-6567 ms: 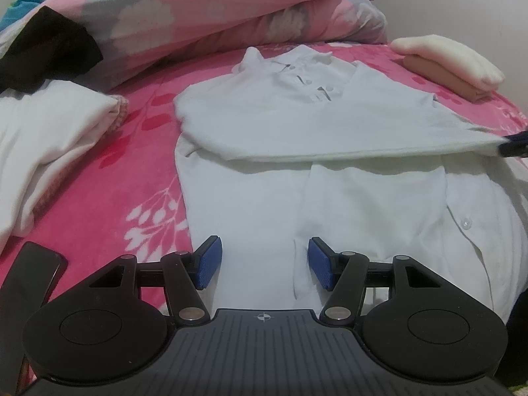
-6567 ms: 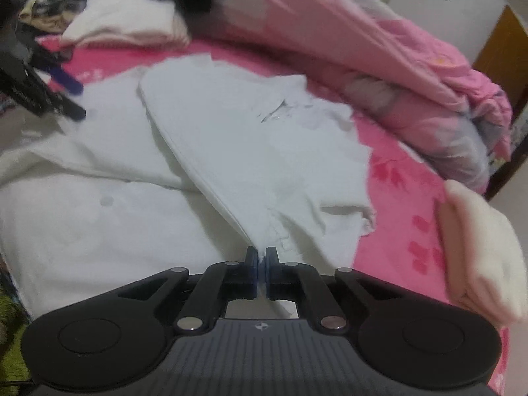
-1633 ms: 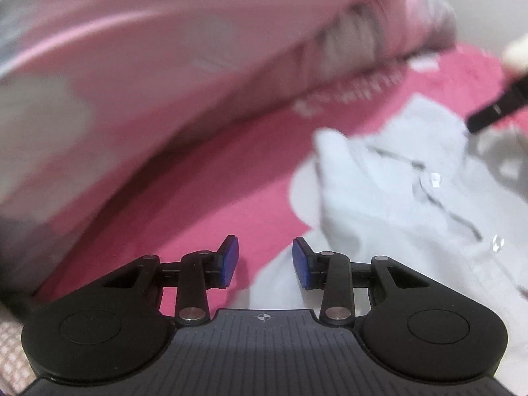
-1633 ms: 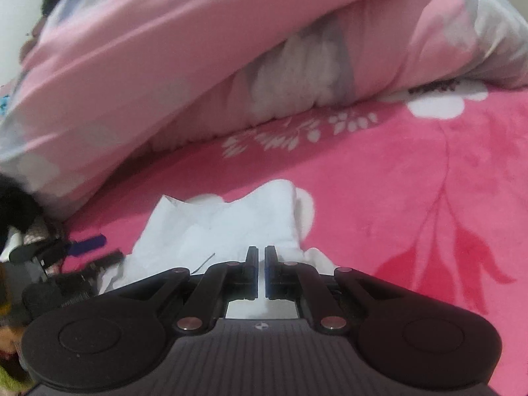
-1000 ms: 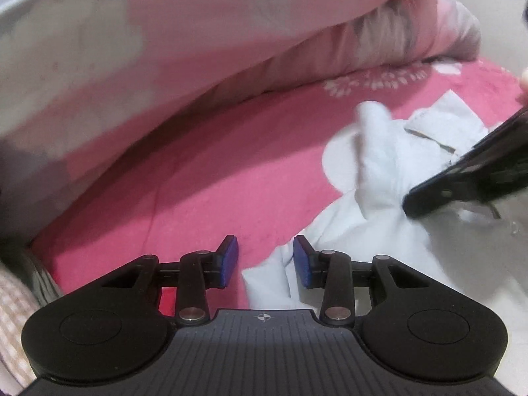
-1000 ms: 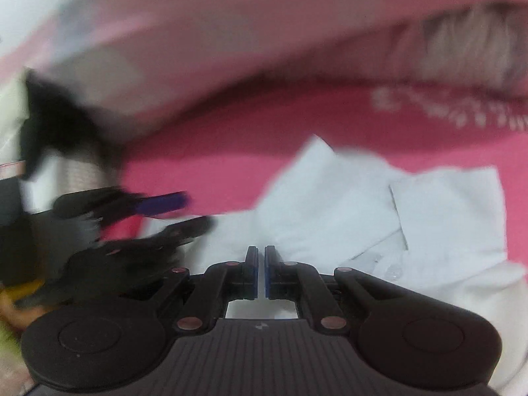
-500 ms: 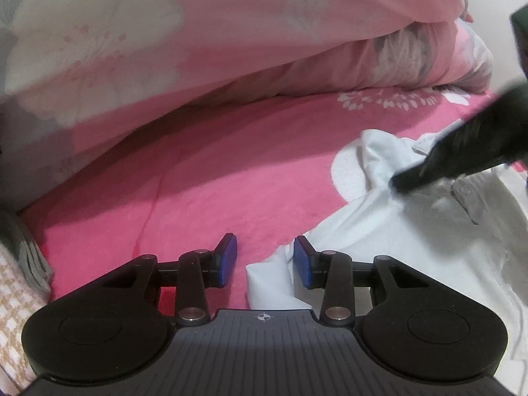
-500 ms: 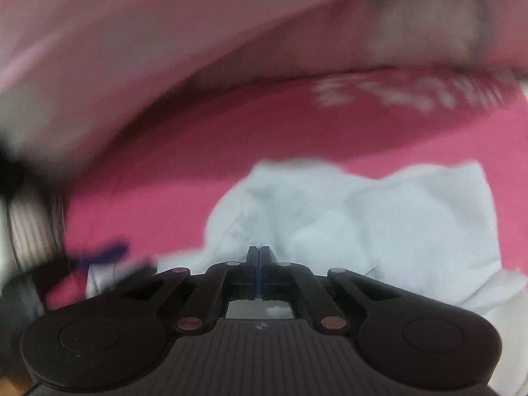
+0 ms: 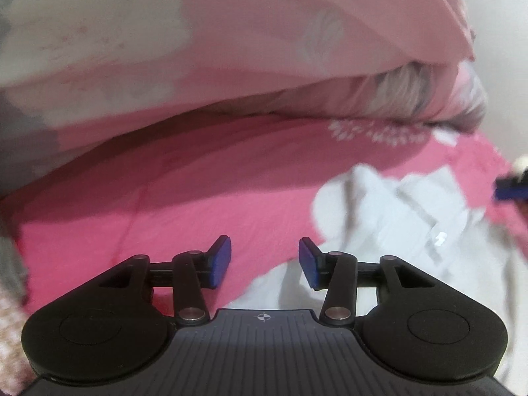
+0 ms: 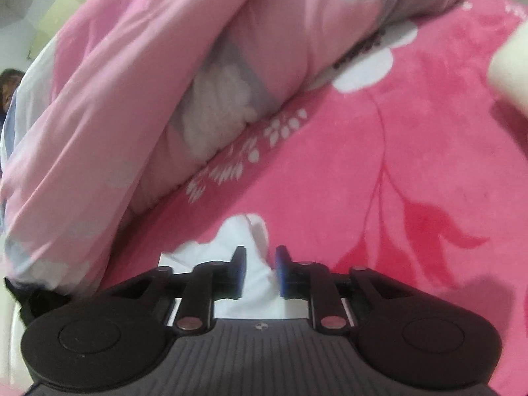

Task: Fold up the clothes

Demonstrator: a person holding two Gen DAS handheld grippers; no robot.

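Folding, item one: white shirt (image 9: 396,217), buttoned, collar end lying on the pink flowered bedspread (image 9: 198,178) near the heaped pink quilt (image 9: 231,49). Left gripper (image 9: 265,262): blue pads spread wide, empty, poised at the shirt's edge with bedspread showing between them. Right gripper (image 10: 260,272): pads parted, a peak of white cloth standing in the gap, not pinched so far as can be seen. Step, by judgement: work at the collar end, either squaring it or about to take it up for a fold; how much of the shirt is already folded lies out of view. A fresh hold would need cloth between both pads. Brands, labels, writing: none legible.
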